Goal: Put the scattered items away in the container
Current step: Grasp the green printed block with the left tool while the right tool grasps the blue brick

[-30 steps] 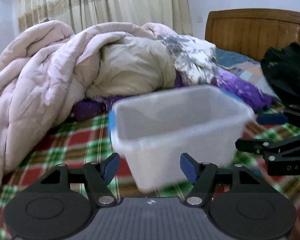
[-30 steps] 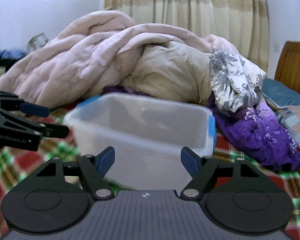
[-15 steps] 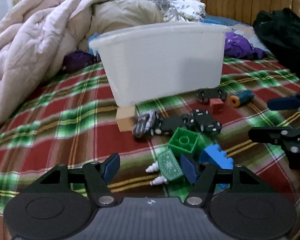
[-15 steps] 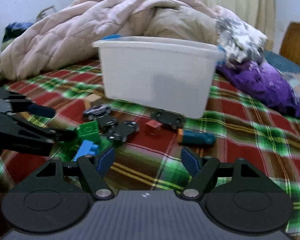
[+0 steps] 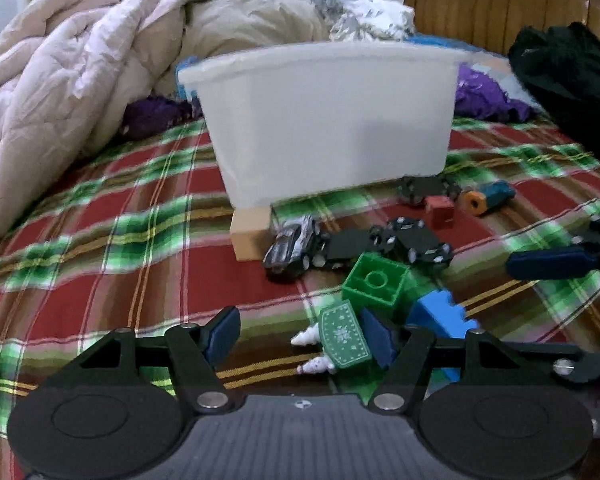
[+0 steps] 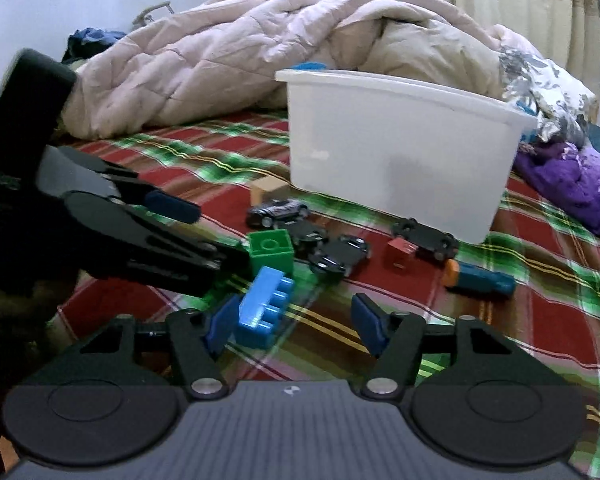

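white plastic container (image 5: 332,128) sits upright on the plaid bed cover (image 5: 100,256), w/ toys scattered in front of it. silver toy car (image 5: 292,246) lies beside a tan wood block (image 5: 250,236) near the container's left front corner; black toy cars (image 5: 416,242) next to it, then a red cube (image 5: 439,210) and a teal cylinder w/ orange end (image 5: 486,196) further right. green brick (image 5: 374,282), blue brick (image 6: 266,308) and a green snowflake piece (image 5: 342,334) lie closest. left gripper (image 5: 300,338) is released, nothing pinched, snowflake piece by its right pad. right gripper (image 6: 294,322) jaws are closing, blue brick by the left pad, not gripped. pink quilt (image 6: 220,60) heaped behind.
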Demonstrator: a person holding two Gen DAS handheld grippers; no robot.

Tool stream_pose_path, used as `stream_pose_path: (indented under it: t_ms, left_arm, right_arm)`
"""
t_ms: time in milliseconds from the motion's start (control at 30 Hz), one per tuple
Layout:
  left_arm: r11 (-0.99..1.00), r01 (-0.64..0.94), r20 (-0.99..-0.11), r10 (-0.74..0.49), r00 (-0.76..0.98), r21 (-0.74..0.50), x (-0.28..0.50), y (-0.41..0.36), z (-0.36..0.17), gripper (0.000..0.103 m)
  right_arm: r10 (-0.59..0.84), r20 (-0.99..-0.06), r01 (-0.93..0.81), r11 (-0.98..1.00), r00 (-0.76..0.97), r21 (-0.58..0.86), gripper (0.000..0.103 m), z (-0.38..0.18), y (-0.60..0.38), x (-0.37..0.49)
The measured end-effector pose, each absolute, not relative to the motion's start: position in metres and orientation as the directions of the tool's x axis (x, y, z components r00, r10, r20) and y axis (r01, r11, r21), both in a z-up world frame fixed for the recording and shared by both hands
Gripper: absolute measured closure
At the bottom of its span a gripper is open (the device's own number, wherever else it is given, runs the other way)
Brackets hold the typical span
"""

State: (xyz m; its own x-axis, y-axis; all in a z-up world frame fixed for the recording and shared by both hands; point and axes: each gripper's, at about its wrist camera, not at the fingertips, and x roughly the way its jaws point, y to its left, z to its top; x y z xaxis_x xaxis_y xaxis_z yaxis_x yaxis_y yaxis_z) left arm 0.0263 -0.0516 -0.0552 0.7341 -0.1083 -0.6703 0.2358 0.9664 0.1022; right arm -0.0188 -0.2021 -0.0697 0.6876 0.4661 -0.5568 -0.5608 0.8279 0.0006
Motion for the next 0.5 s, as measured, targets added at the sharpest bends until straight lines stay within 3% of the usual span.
stream_pose_path:
  t_ms: [133, 233, 267, 333, 400, 467, 500]
  left_arm:
    - [0.966, 0.238, -0.679, -0.109, 0.726, 0.099, 0.025, -0.048, -0.057, 0.033]
    - [0.961, 0.251, -0.68, -0.11, 0.725, 0.113, 0.026, -0.055, -0.062, 0.036]
    - [0.959, 0.261, -0.677, -0.116, 0.727, 0.115, 0.025, -0.057, -0.062, 0.041]
    - [0.954, 0.277, -0.675, -0.127, 0.726, 0.118, 0.025, -0.06, -0.064, 0.047]
    - [0.95, 0.289, -0.671, -0.137, 0.729, 0.12, 0.023, -0.062, -0.065, 0.056]
    - [0.947, 0.298, -0.668, -0.146, 0.729, 0.118, 0.02, -0.063, -0.064, 0.06]
    - [0.948, 0.295, -0.667, -0.144, 0.731, 0.118, 0.02, -0.063, -0.063, 0.059]
  right_arm:
    - [0.455, -0.564, -0.566, 0.824, 0.689, -0.028, 0.038, -0.073, -0.195, -0.022]
    - [0.443, -0.601, -0.57, 0.822, 0.666, -0.025, 0.051, -0.083, -0.19, -0.016]
    - [0.446, -0.606, -0.574, 0.818, 0.659, -0.022, 0.058, -0.085, -0.188, -0.015]
    - [0.437, -0.61, -0.578, 0.815, 0.661, -0.042, 0.059, -0.089, -0.183, -0.014]
    - [0.437, -0.609, -0.578, 0.815, 0.662, -0.043, 0.067, -0.091, -0.182, -0.012]
    - [0.438, -0.607, -0.574, 0.818, 0.663, -0.037, 0.077, -0.091, -0.183, -0.01]
    - [0.441, -0.607, -0.571, 0.82, 0.661, -0.026, 0.077, -0.09, -0.184, -0.009]
